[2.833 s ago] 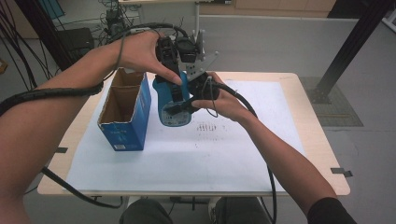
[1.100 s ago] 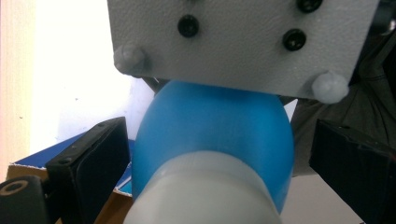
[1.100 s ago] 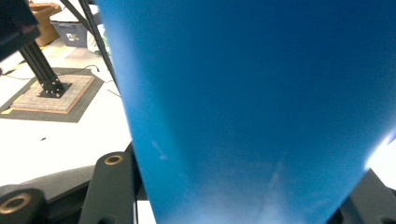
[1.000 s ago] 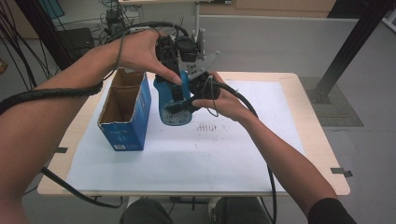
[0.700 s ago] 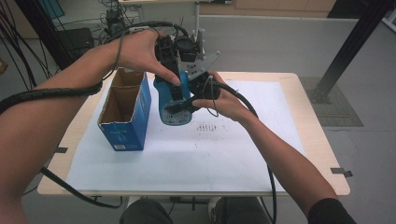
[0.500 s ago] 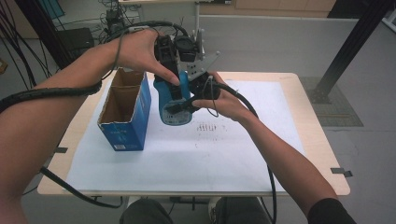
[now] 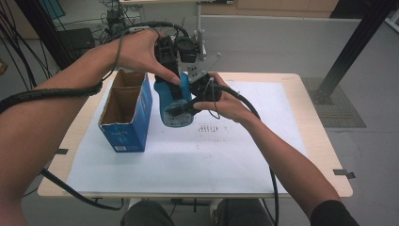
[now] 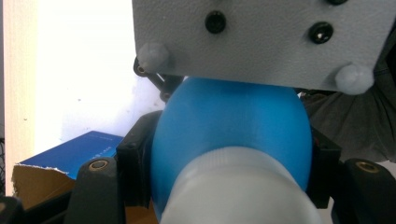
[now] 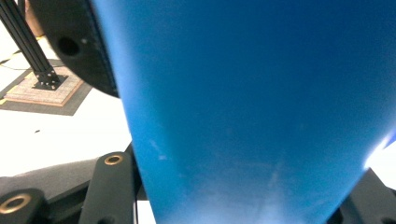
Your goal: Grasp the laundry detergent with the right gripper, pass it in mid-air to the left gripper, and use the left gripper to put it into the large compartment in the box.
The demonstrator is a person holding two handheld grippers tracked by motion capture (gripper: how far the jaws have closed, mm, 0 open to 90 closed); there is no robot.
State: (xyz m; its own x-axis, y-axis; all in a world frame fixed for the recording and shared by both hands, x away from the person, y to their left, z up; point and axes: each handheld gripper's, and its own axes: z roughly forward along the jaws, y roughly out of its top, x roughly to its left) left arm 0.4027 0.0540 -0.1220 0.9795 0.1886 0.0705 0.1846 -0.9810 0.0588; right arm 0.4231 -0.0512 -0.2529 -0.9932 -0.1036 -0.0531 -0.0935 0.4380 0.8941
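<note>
Both grippers are clamping the blue bottle right of the open blue box, left gripper just closing around its top, probably gripping the white cap for unscrewing, right gripper bracing the body.

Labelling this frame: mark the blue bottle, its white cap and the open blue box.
blue bottle (image 7: 173, 106), high view, lower body.
white cap (image 8: 238, 186), left gripper view, cap's side.
blue box (image 7: 126, 136), high view, near side wall.
</note>
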